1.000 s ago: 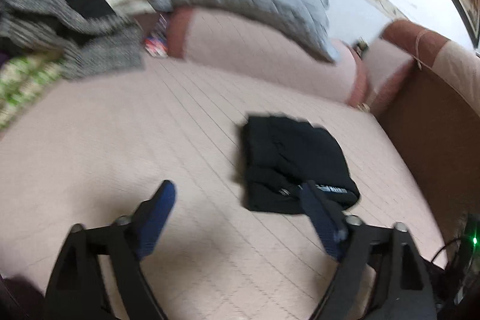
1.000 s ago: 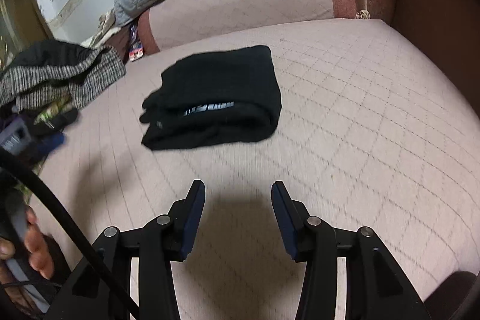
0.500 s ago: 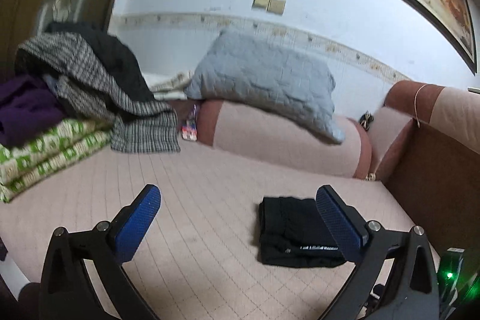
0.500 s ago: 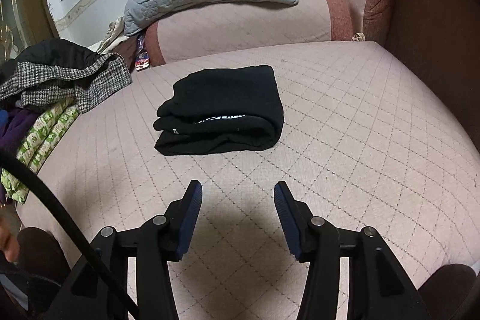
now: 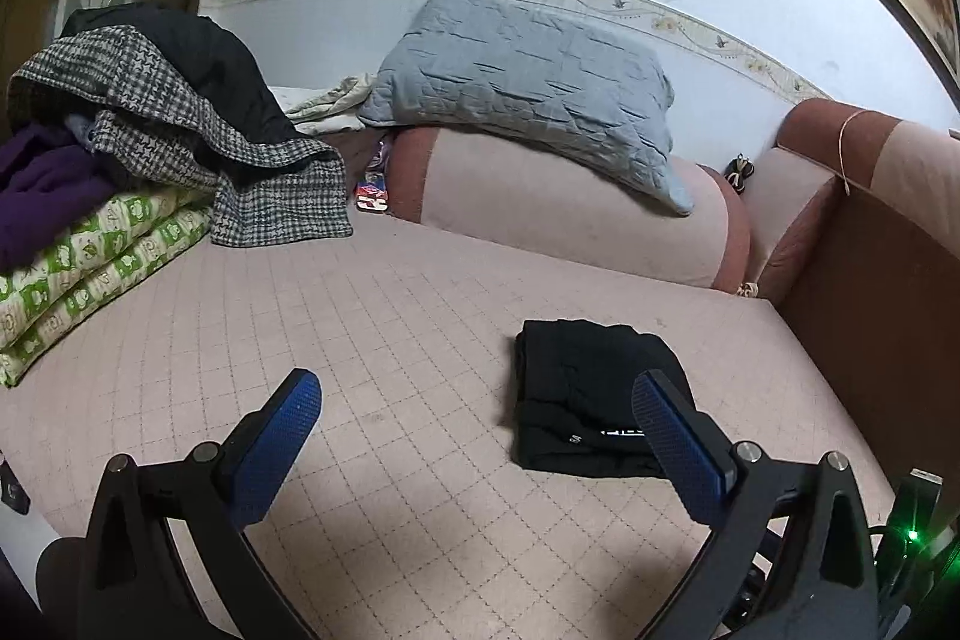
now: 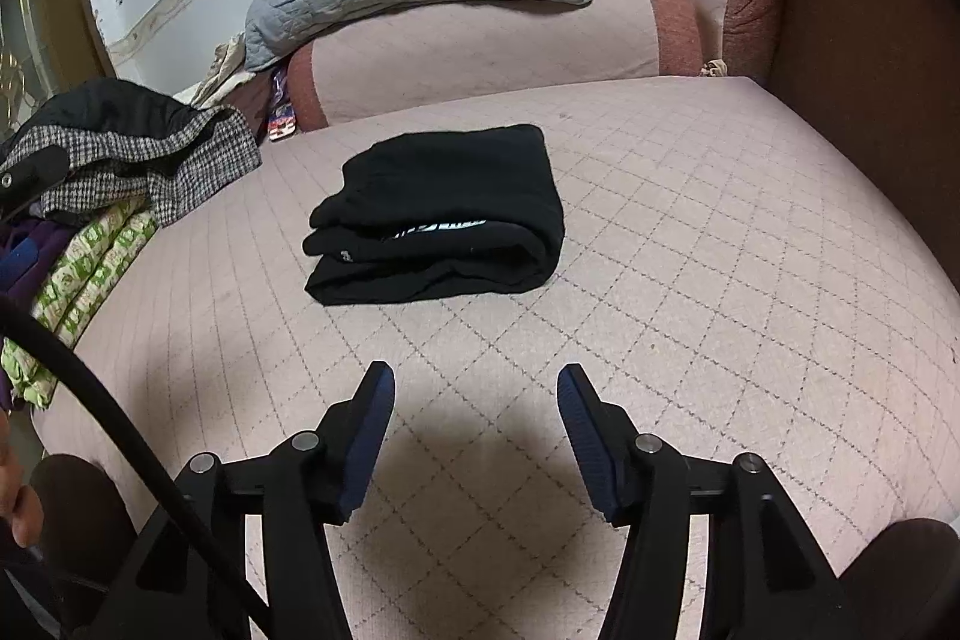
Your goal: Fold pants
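Note:
The black pants (image 6: 444, 211) lie folded into a compact bundle on the pink quilted seat (image 6: 690, 232), white lettering showing along the near fold. In the left wrist view the same pants (image 5: 591, 394) sit right of centre, partly behind one blue pad. My left gripper (image 5: 477, 388) is open wide and raised off the seat with nothing between its fingers. My right gripper (image 6: 475, 379) hovers in front of the bundle, clear of it; its jaws are opening and hold nothing.
A grey quilted pillow (image 5: 528, 82) rests on the sofa's back cushion (image 5: 570, 214). A pile of clothes with a checked coat (image 5: 180, 124) and a green-patterned blanket (image 5: 102, 262) sits at the left. The brown armrest (image 6: 864, 58) bounds the seat on the right. A black cable (image 6: 120, 448) crosses near left.
The left gripper has lifted and tilted up, so the wall and pillow came into view and the pants dropped lower. Both grippers' jaws have spread wider; the right one backed off slightly.

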{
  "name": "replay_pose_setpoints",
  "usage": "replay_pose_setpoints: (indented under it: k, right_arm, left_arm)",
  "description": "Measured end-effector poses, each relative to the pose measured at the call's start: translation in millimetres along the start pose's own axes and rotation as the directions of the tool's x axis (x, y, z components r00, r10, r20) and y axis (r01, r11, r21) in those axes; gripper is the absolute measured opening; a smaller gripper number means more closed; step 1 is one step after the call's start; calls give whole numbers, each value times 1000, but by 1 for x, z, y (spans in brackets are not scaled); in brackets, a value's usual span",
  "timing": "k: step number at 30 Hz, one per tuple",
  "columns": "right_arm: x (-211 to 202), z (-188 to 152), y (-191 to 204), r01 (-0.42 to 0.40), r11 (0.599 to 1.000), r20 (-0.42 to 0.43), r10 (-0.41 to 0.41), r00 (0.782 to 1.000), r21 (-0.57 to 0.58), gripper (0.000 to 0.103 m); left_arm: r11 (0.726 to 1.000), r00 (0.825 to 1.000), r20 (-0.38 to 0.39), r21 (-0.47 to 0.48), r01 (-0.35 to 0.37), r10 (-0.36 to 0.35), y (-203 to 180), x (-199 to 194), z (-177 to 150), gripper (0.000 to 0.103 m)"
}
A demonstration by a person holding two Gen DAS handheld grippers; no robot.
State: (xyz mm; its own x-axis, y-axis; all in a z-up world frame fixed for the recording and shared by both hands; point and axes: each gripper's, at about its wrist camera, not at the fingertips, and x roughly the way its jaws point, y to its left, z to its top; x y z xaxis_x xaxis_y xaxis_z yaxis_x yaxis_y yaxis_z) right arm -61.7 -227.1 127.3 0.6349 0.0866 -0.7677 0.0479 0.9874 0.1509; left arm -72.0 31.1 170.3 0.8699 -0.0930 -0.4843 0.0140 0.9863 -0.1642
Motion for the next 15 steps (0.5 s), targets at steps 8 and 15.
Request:
replay_pose_setpoints:
  k: [8,15]
  right_arm:
    - [6,-3,3,-1,1000,-16,0,1000,-12,64]
    - [14,-7,6,1,1000,-41,-2,999,-15,65]
  left_arm:
    - [998,995,-84,-44,54,-58,-1,18,-10,103]
    - [997,973,-221,29,69,-61,-14,41,-26,103]
